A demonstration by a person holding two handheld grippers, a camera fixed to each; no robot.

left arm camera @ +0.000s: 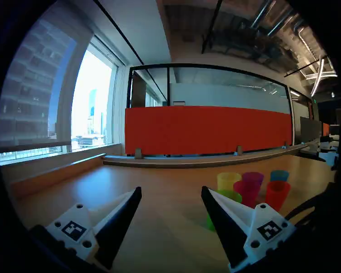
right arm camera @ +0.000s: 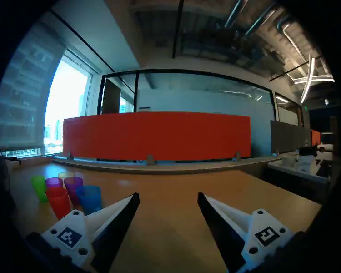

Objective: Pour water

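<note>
While the left tongs (left arm camera: 171, 189) and right tongs (right arm camera: 168, 194) both hang released and empty over the desk (left arm camera: 138, 175), pouring is not yet begun. The cups (left arm camera: 248, 189) stand clustered between them, so one likely needs grasping next

Cups (right arm camera: 72, 187) cluster on the table (right arm camera: 170, 195), seemingly well before the partition (right arm camera: 157, 136).
</note>
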